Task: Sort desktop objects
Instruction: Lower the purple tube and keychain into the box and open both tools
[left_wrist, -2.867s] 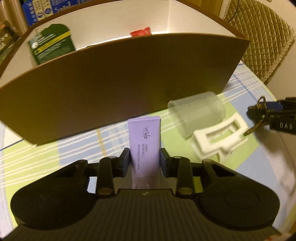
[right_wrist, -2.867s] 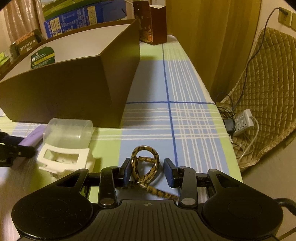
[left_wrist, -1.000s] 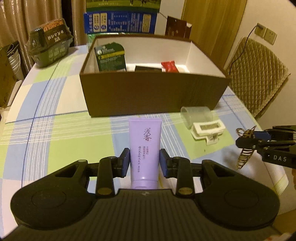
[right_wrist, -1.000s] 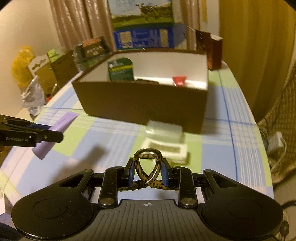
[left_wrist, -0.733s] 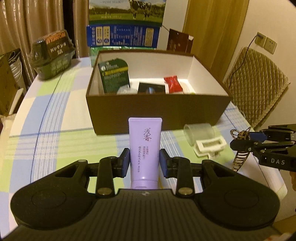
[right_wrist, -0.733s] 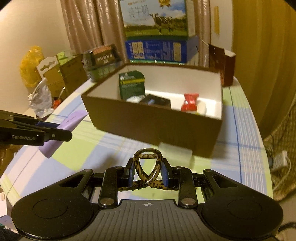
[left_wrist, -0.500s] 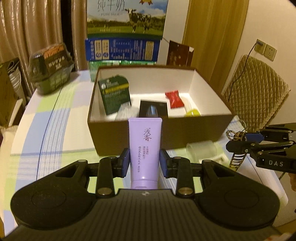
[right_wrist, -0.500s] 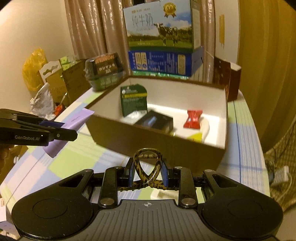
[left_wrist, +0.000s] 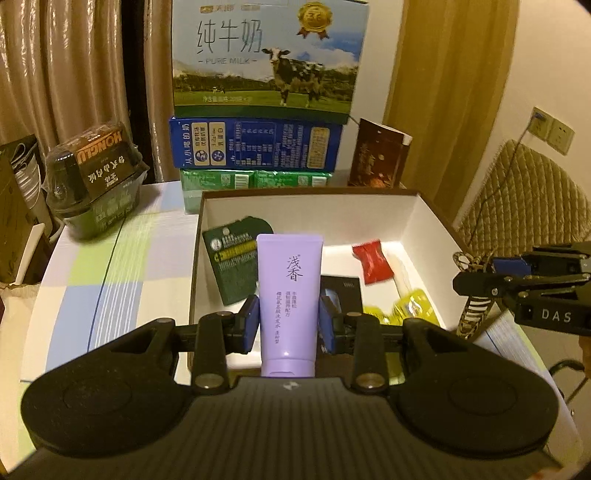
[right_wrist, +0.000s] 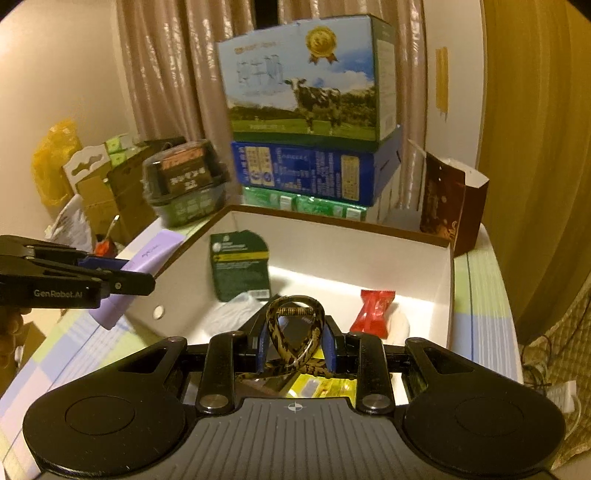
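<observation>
My left gripper (left_wrist: 289, 320) is shut on a lilac tube (left_wrist: 289, 295) and holds it upright over the near wall of the brown box (left_wrist: 432, 225). My right gripper (right_wrist: 295, 341) is shut on a leopard-print hair band (right_wrist: 295, 334) above the box's near side. The box (right_wrist: 406, 254) holds a dark green packet (left_wrist: 231, 266), a red candy (left_wrist: 371, 260), a black card (left_wrist: 340, 291) and yellow sachets (left_wrist: 402, 306). The right gripper also shows in the left wrist view (left_wrist: 480, 284), and the left gripper with the tube in the right wrist view (right_wrist: 118, 277).
Stacked milk cartons (left_wrist: 266, 92) stand behind the box. A small brown carton (left_wrist: 376, 158) is at its back right and a dark food tub (left_wrist: 94, 177) at the back left. A quilted chair (left_wrist: 524, 206) stands to the right of the checked tablecloth (left_wrist: 92, 280).
Both grippers have risen and moved forward from the table surface to over the box, each keeping its grasp. The clear cup and white holder have dropped out of view.
</observation>
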